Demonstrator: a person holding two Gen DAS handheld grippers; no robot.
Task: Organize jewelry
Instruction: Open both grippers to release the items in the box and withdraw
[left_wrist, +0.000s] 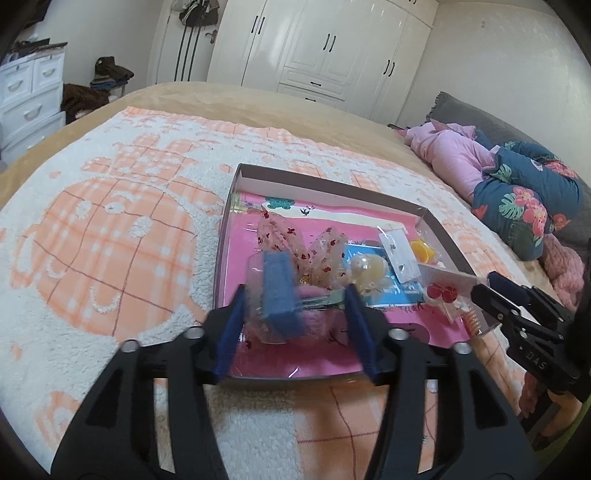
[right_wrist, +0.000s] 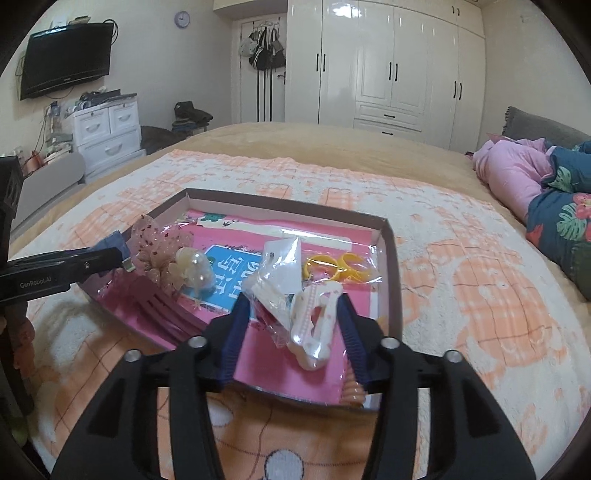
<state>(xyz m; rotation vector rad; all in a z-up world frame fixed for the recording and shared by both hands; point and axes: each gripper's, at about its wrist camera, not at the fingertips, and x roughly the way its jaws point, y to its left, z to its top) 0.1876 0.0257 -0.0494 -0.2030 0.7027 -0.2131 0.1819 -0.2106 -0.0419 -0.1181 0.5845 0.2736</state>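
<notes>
Here, a bed (right_wrist: 443, 258) in a wardrobe-lined bedroom bears the tray (right_wrist: 393, 266); left gripper (left_wrist: 293, 314) and right gripper (right_wrist: 291, 328) fingers spread, released, bagged hair accessories lying loose between them.

A peach-and-white blanket (right_wrist: 461, 266) covers the bed (right_wrist: 295, 144), carrying a shallow box (right_wrist: 391, 266).

Tray (right_wrist: 392, 258): a flat box with low walls and a pink floor. It sits on the bed.
Blue block (left_wrist: 279, 295): in a clear bag, tilted, at the near end of the tray. It looks blurry.
Bow (left_wrist: 295, 240): see-through with red dots, lying in the tray.
Pearl clip (right_wrist: 194, 271): shiny, pale, beside the bow.
White clip (right_wrist: 314, 325): in a clear bag, lying slanted.
Yellow ring (right_wrist: 345, 269): maybe a ring, in a bag near the far right wall.
Pink comb (right_wrist: 162, 302): on the near left edge.
</notes>
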